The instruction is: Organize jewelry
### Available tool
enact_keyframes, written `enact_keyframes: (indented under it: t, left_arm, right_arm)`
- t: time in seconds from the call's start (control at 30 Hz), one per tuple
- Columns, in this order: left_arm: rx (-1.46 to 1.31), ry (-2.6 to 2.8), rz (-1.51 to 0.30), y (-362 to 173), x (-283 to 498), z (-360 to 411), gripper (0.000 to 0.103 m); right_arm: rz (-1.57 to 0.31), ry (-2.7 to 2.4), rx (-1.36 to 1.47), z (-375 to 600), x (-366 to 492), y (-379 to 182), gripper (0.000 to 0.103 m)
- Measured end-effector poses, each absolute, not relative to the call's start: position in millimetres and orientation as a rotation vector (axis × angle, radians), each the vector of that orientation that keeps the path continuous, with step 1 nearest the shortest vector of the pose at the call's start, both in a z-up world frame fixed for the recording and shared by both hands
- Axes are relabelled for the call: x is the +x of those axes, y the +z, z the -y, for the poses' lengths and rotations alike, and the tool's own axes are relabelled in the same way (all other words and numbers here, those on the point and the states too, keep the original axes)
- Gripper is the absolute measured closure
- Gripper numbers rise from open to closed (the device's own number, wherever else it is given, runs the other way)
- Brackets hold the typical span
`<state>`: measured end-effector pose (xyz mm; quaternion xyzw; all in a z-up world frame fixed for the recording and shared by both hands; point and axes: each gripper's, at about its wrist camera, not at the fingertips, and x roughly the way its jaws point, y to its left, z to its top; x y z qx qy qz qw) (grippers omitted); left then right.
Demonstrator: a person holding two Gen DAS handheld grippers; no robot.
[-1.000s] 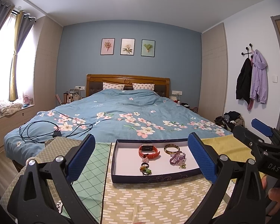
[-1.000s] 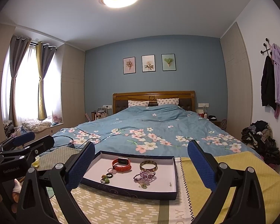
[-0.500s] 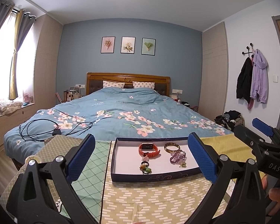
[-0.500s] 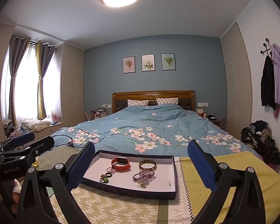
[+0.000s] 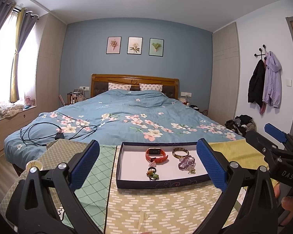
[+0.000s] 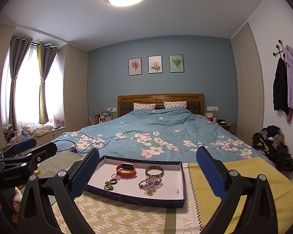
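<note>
The left gripper (image 5: pixel 146 159) was held wide apart and empty, apparently so the tray (image 5: pixel 127 181) stayed framed between its fingers. Inside the tray, from left to right, the rings (image 5: pixel 152 173), orange watch (image 5: pixel 156 154), bangle (image 5: pixel 180 153) and purple beads (image 5: pixel 186 162) were laid loose. The right gripper (image 6: pixel 147 165) was likewise spread, nothing grasped.

watch (image 5: pixel 156 154) left of bangle (image 5: pixel 180 153) in tray (image 5: pixel 162 183), rings (image 5: pixel 152 173) nearer, bed (image 5: pixel 127 117) behind
</note>
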<state>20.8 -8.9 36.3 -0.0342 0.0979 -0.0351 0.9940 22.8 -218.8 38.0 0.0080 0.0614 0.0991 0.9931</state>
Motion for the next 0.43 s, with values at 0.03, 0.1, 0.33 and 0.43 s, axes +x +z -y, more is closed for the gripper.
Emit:
enact_keyframes:
  t: [0.03, 0.1, 0.33, 0.43]
  left_arm:
    - [-0.062, -0.071, -0.194, 35.9, 20.6, 9.7, 0.005]
    - [-0.049, -0.062, -0.197, 34.6, 20.9, 11.8, 0.005]
    - [-0.049, -0.067, -0.274, 23.1, 34.0, 11.7, 0.005]
    - [-0.054, -0.057, -0.332, 15.0, 45.3, 2.4, 0.005]
  right_arm:
    - [-0.121, 0.200, 0.019, 218.8, 22.8, 38.0, 0.007]
    - [-0.123, 0.201, 0.019, 219.0, 23.7, 37.9, 0.007]
    - [-0.195, 0.214, 0.003, 226.3, 34.4, 30.2, 0.007]
    - [-0.335, 0.181, -0.010, 244.0, 57.6, 15.9, 0.007]
